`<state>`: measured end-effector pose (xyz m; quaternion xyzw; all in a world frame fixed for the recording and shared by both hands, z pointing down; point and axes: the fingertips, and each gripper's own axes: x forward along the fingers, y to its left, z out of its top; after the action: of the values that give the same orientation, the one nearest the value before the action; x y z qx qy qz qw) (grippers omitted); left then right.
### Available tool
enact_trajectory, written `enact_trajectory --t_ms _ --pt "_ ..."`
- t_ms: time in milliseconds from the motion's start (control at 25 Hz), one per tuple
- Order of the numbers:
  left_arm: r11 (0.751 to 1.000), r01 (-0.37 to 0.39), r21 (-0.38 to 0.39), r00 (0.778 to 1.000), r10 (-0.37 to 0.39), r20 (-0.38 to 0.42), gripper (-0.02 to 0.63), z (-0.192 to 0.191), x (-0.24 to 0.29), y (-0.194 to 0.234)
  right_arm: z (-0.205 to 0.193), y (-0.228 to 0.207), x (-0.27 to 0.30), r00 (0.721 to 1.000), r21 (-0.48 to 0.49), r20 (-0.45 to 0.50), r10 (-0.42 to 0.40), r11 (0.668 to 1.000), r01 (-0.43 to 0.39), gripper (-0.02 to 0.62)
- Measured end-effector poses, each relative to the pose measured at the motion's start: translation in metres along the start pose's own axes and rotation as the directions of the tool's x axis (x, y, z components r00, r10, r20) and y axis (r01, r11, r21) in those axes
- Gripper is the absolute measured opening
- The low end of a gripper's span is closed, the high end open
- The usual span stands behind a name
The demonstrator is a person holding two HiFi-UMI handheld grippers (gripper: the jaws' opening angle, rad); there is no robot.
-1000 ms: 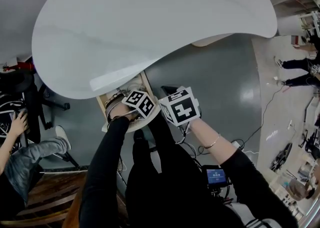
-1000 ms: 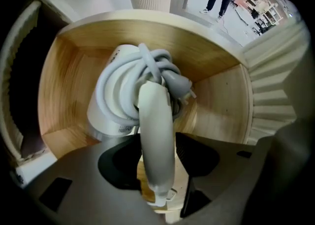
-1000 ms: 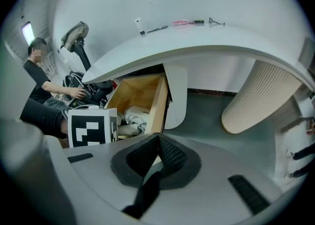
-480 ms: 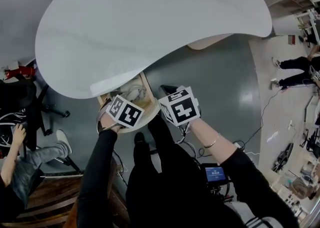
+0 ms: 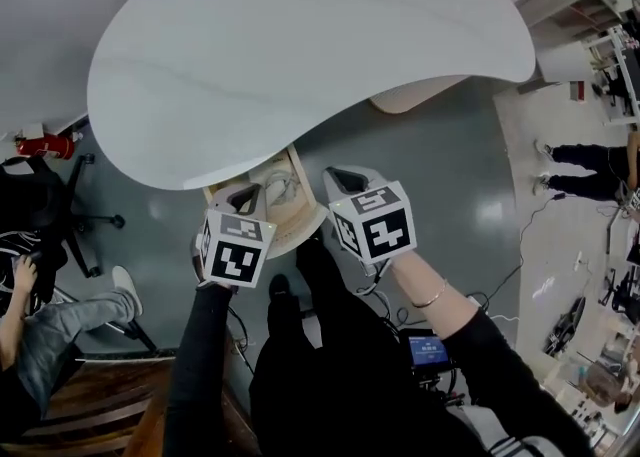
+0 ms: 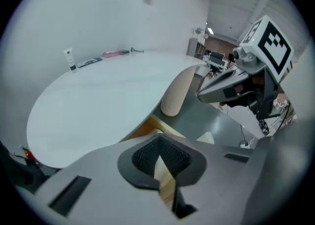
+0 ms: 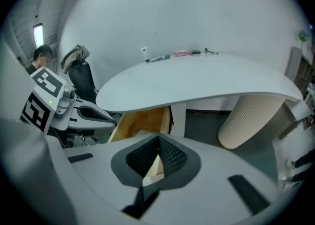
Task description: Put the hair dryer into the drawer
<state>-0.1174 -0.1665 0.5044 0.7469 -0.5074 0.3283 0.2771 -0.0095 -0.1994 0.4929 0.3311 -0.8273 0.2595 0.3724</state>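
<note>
Plainly, the left gripper (image 6: 160,159) and the right gripper (image 7: 156,156) are each clenched tight on nothing, held above the open drawer (image 5: 296,235) under the table (image 5: 300,55). The hair dryer (image 5: 272,188) lies inside that drawer.

An office-like lab: a swivel chair (image 5: 47,197), cables (image 5: 530,240) trailing over the grey floor (image 5: 425,160), cluttered workstations (image 5: 620,57) beyond the white bench (image 5: 300,45).
</note>
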Motion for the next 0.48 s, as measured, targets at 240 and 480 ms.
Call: enact_trajectory --t_ms 240,480 --pt "0.99 0.023 -0.139 0.978 0.007 0.209 0.009 0.024 -0.055 0.003 0.018 0.022 -0.032 0.993 0.0 0.116 0.015 1.0 -0.015 0.002" --pt "0.974 0.036 -0.224 0.933 0.048 0.357 0.009 0.029 -0.111 0.013 0.029 0.045 -0.066 0.973 0.01 0.228 0.027 0.999 -0.03 0.002"
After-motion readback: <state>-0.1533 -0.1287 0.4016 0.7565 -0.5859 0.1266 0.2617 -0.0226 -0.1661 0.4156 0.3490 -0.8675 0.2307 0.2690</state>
